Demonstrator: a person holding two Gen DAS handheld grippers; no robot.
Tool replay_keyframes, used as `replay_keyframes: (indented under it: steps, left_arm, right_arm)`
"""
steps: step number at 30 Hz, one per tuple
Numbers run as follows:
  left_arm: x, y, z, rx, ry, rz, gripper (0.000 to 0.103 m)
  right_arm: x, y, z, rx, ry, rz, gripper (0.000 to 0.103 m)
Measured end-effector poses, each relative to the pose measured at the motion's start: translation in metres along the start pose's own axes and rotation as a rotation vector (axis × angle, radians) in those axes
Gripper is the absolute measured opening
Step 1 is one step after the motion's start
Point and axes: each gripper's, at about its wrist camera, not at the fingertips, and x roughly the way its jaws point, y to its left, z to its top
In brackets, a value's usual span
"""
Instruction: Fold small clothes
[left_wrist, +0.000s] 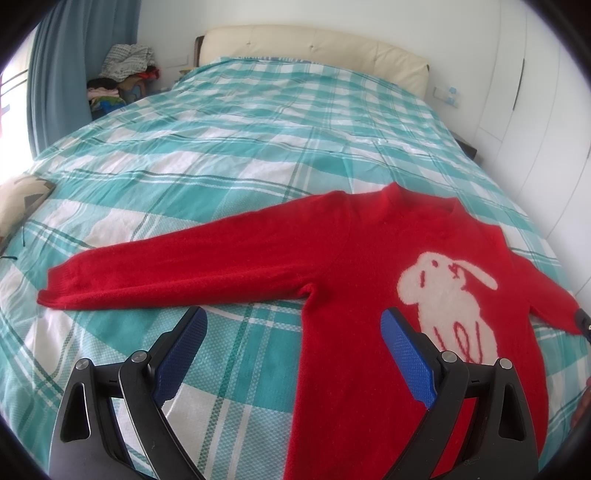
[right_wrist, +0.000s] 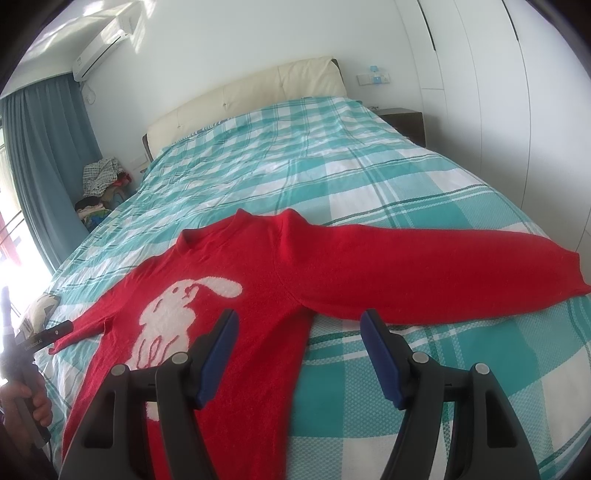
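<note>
from the left wrist view, a red sweater lies flat and face up on a bed covered in a teal and white checked bedspread, its neck toward the cream padded headboard and its hem toward the camera. one sleeve stretches straight out to the left across the checks, cuff near the bed's left edge; a white rabbit motif fills the chest. the left gripper hovers above the sweater's lower left side with its blue pads spread wide and nothing between them, one finger over bare bedspread and the other over the red knit beside the rabbit. a patterned pillow sits at the bed's left edge, a blue curtain hangs at the window, and a pile of clothes is heaped in the corner beyond. white wardrobe doors line the right wall. from the right wrist view, the same sweater shows its other sleeve laid out to the right, cuff near the bed's right edge. the right gripper hangs over the armpit area, its pads held apart and gripping nothing; one finger is above the knit body, the other above the bedspread just below the sleeve. at the far left a hand holds the other gripper's handle, its tip near the left cuff. an air conditioner is mounted high above the curtain, and a dark nightstand stands beside the headboard.
</note>
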Motion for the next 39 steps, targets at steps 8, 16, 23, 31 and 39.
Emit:
replay_keyframes:
  steps: [8,16,23,31,39]
  left_arm:
    - [-0.008,0.005,0.003,-0.017,-0.022,-0.019,0.096]
    - [-0.011,0.008,0.006,-0.047,-0.025,-0.028,0.097]
    - [-0.011,0.007,0.005,-0.049,-0.020,-0.032,0.097]
    - [-0.010,0.007,0.002,-0.050,-0.015,-0.024,0.097]
    - [-0.005,0.007,0.000,-0.057,0.001,-0.029,0.097]
  right_arm:
    - [-0.014,-0.020,0.012,0.018,-0.045,-0.023,0.068]
    - [-0.069,-0.195,0.029,0.628,-0.217,0.020,0.068]
    - [-0.053,-0.278,-0.031,1.064,-0.115,0.075,0.068]
    - [-0.031,-0.309,-0.035,1.133,-0.132,0.103,0.060]
    - [-0.021,-0.322,-0.039,1.111,-0.158,0.080,0.044]
